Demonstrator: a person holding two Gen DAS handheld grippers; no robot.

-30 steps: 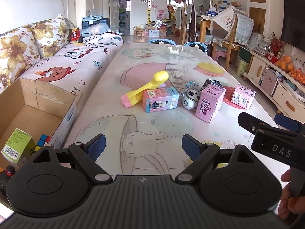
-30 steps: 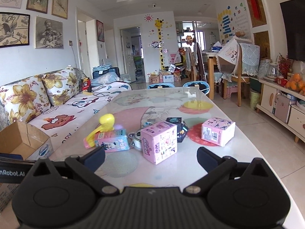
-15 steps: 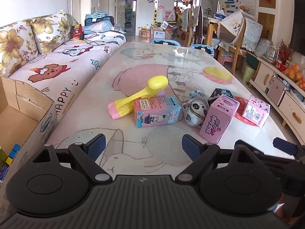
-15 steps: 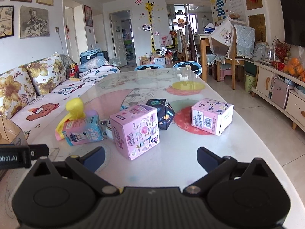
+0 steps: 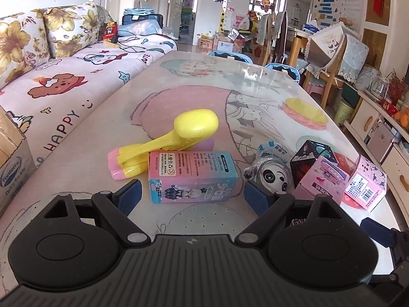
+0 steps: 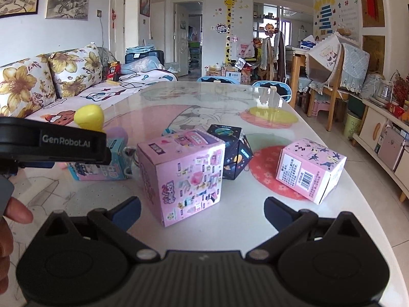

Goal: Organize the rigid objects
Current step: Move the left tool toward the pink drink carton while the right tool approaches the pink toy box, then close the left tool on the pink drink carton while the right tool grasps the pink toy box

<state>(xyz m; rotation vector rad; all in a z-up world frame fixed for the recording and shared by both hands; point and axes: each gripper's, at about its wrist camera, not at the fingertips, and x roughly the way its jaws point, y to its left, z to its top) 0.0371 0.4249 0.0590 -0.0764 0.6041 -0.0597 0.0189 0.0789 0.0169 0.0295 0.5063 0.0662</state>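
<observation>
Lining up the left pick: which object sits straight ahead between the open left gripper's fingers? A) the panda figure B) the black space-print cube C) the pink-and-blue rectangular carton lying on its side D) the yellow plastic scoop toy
C: in the left wrist view the pink-and-blue rectangular carton lies centred ahead of the open left gripper.

Light: bright daylight from the far rooms
Glare: white sheen on the glossy worktop (image 6: 230, 94)
Edges: strong fisheye bending, dark corners
Focus: mostly sharp
</observation>
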